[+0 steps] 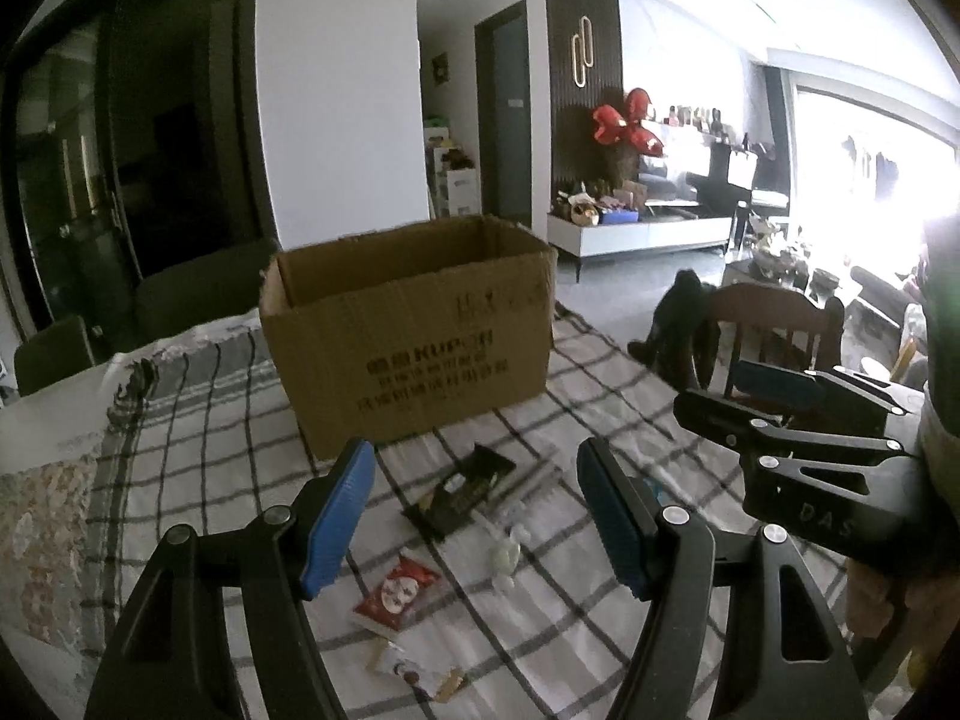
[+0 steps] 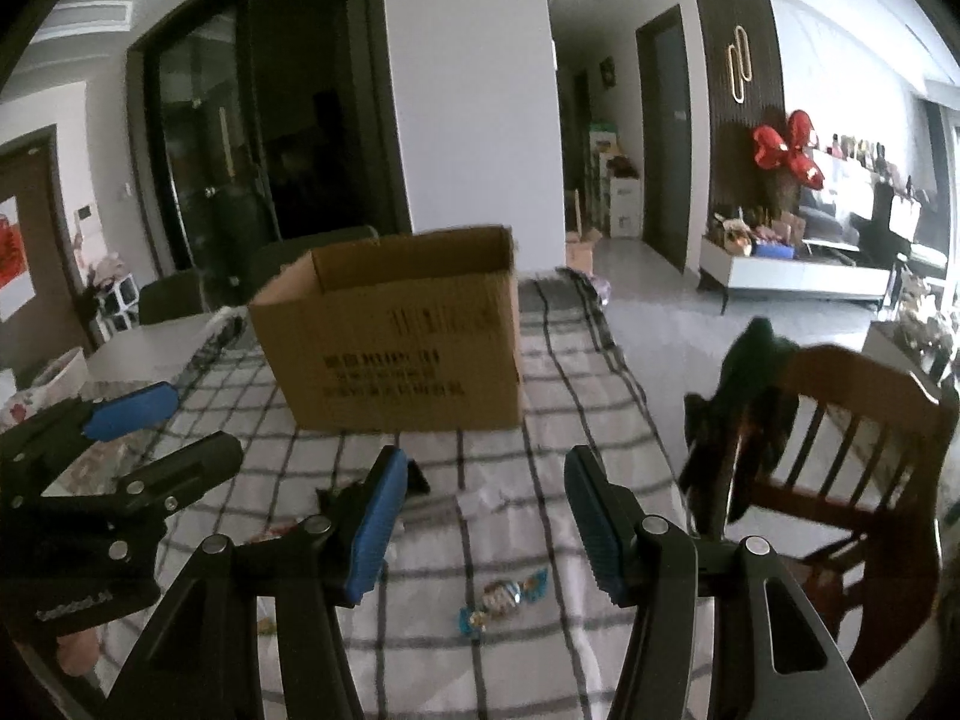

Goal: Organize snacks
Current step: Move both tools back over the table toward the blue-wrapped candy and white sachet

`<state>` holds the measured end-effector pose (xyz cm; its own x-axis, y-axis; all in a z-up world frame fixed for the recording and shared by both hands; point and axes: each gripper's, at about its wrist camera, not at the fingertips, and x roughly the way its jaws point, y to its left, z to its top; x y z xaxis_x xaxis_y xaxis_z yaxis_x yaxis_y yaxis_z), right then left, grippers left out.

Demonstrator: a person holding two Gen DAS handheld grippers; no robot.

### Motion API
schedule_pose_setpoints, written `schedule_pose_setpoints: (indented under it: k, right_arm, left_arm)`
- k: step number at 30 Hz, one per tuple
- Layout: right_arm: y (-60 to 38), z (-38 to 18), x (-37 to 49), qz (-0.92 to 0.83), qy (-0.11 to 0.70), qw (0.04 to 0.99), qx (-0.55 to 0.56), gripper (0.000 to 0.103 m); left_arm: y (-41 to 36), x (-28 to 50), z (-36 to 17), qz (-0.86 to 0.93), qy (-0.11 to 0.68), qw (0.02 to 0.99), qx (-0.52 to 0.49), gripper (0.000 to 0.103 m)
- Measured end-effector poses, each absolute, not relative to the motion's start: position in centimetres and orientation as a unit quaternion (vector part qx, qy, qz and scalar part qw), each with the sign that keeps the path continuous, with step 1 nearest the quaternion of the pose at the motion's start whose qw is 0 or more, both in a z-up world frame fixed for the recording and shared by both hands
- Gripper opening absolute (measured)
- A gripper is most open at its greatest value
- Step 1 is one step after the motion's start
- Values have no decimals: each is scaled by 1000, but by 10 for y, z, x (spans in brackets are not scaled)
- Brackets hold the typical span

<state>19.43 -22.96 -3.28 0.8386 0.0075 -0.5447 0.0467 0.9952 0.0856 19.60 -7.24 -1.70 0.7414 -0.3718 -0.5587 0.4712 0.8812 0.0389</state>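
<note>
Brown corrugated cardboard is what fills the middle of both views: an open-topped cardboard box [image 1: 414,336] with dark printed lettering on its near face, sitting on the checked tablecloth [image 1: 204,414]. We see it corner-on in the left wrist view, its long side running from centre left up toward the right.

Below the box, in the lower middle of the left wrist frame, the snacks are scattered on the cloth. We've got a dark flat packet [image 1: 462,492] with gold print, long axis slanting from lower left to upper right, one corner pointing at the box. Just beside it on the right is a clear wrapper [image 1: 528,489], lying along the same slant. Lower down is a red packet [image 1: 399,591] with a pale picture on it, and near the bottom edge a white-and-brown packet [image 1: 414,669]. A small pale blob of a sweet [image 1: 504,558] sits between them; too blurry to say more.

In the right wrist view, a blue-wrapped candy [image 2: 504,600] lies lower centre, twisted ends pointing lower left and upper right.

Our left gripper [image 1: 477,516] has its blue-padded jaws spread wide with nothing between them, hovering over the dark packet. Our right gripper [image 2: 480,525] is spread just as wide and empty, above the candy. A wooden chair [image 2: 840,432] stands at the right, off the table edge.
</note>
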Motion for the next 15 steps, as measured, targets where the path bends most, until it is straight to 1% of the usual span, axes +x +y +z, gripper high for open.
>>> schedule_pose_setpoints:
  k: [11, 15]
  right_arm:
    - [-226, -71, 193, -13, 323, 945, 52, 56]
    - [-225, -86, 196, -16, 334, 941, 54, 56]
  left_arm:
    - [-74, 202, -59, -230, 321, 914, 96, 69]
    - [-77, 206, -75, -229, 336, 908, 102, 67]
